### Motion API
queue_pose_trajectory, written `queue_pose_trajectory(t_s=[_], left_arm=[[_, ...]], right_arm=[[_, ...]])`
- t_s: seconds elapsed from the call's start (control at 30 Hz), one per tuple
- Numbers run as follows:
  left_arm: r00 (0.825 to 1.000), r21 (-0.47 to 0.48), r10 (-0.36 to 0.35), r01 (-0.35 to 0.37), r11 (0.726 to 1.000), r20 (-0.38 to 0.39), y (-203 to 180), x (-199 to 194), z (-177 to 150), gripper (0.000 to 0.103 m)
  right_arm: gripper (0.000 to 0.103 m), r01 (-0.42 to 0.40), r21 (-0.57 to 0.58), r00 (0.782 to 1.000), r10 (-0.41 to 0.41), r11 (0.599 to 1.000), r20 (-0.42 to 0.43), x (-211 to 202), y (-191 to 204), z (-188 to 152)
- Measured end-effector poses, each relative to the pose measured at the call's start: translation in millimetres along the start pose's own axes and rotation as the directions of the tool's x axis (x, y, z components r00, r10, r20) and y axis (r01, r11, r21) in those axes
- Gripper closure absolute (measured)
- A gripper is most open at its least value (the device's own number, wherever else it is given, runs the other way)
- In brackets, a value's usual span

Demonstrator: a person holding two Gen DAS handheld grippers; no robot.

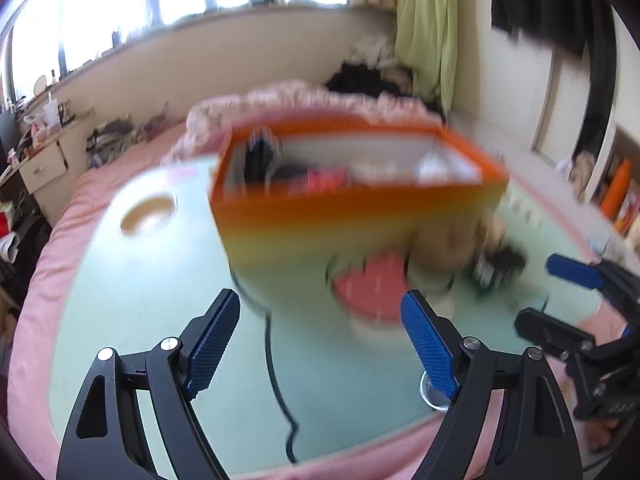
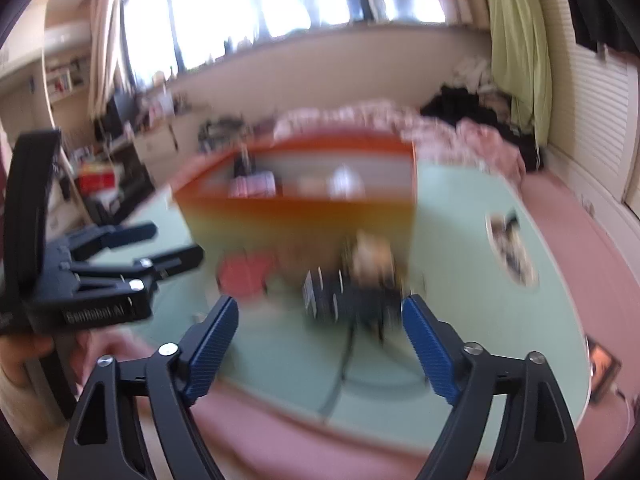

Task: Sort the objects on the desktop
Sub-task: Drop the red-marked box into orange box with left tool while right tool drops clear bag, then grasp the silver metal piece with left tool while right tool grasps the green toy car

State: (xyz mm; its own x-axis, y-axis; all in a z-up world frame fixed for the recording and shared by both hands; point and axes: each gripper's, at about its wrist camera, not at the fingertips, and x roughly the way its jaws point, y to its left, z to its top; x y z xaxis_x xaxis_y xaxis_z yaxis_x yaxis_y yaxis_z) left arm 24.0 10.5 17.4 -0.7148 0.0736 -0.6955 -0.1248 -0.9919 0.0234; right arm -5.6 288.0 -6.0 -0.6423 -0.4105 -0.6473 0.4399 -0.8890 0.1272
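Both views are smeared with motion blur, so small things are hard to name. The left gripper (image 1: 320,320) has its jaws wide apart with nothing between them; the right gripper (image 2: 320,324) likewise stands with jaws apart and empty.

Ahead of and above the left jaws stands the orange box (image 1: 352,204), open at the top, on the pale green surface (image 1: 140,300). Its long axis runs across the view, roughly crosswise to the line the jaws point along. Inside it are a dark upright item at the left end, something pink or red in the middle and something white toward the right; the blur does not let me name them.

Just beyond the left jaws, toward their right finger, lies a flat pink round object (image 1: 370,288), close against the box's front. A black cable (image 1: 272,360) runs down the surface between the jaws.

Directly ahead of the right jaws, between their tips, sits a dark object with pale stripes (image 2: 344,296), and behind it a tan, blurred thing (image 2: 370,258) near the box front. By my reading the right gripper is nearer this dark object and the left nearer the pink one, and either would go up and forward into the box.
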Motion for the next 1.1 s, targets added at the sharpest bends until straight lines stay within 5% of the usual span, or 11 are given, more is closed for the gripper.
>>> queue_pose_trajectory(t_s=[0.07, 0.2, 1.1], left_arm=[[0.999, -0.001, 0.005, -0.005, 1.0, -0.035, 0.3, 13.5, -10.1, 0.015], [0.999, -0.013, 0.015, -0.015, 1.0, -0.047, 4.4, 17.3, -8.5, 0.0], [0.999, -0.012, 0.012, -0.013, 1.0, -0.04, 2.5, 15.7, -8.1, 0.0]], right_arm=[[0.017, 0.013, 0.032, 0.999, -0.012, 0.999, -0.051, 12.7, -12.3, -5.1], [0.001, 0.109, -0.024, 0.994, -0.11, 0.994, -0.022, 21.4, -10.1, -10.1], [0.0, 0.084, -0.053, 0.996, -0.085, 0.995, -0.015, 23.5, -8.3, -13.5]])
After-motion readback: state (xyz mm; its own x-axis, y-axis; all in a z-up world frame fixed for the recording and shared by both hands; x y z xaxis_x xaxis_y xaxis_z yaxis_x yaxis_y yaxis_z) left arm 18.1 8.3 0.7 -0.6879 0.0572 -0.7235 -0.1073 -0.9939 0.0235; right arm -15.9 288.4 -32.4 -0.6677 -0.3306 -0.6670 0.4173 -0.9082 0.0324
